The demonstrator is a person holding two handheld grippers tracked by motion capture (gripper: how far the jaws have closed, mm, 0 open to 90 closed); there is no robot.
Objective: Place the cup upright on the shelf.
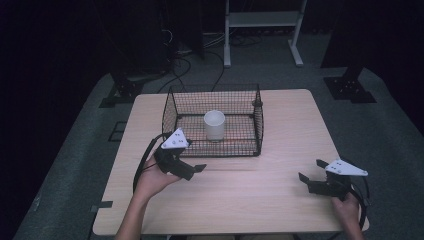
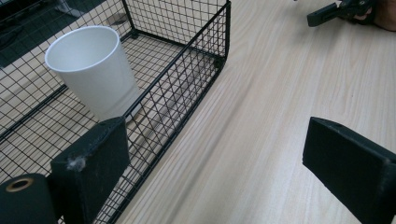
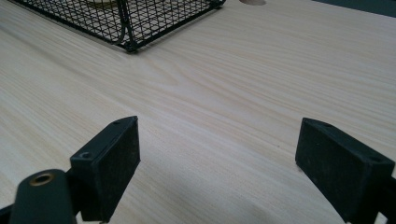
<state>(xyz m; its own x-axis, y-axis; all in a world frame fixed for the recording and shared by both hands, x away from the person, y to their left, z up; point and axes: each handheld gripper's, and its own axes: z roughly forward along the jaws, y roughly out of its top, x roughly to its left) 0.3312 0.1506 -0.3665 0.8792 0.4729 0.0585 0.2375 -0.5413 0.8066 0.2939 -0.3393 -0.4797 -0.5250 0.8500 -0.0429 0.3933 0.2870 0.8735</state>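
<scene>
- A white paper cup (image 1: 214, 124) stands upright inside a black wire basket (image 1: 258, 118) at the far middle of the wooden table (image 1: 250, 195); in the left gripper view the cup (image 2: 93, 70) sits just behind the basket's near wall (image 2: 187, 79).
- The left gripper (image 1: 192, 169) hangs just off the basket's near left corner, outside the mesh, its jaws wide apart with only bare tabletop between them. It holds and touches nothing.
- The right gripper (image 1: 311, 176) rests low at the near right of the table, well apart from the basket. Its jaws are spread wide too, with nothing between them.
- The work in hand looks like a reach for the cup with the left gripper, not yet arrived.
- To do it well, I would lift the left gripper over the basket's rim rather than press at the mesh, then come down with one jaw on each side of the cup.
- Close gently on the upper wall: a thin paper cup is likely to buckle or tip if squeezed hard or caught low.
- Keep the trailing cable clear of the basket corner so it does not drag the basket along.
</scene>
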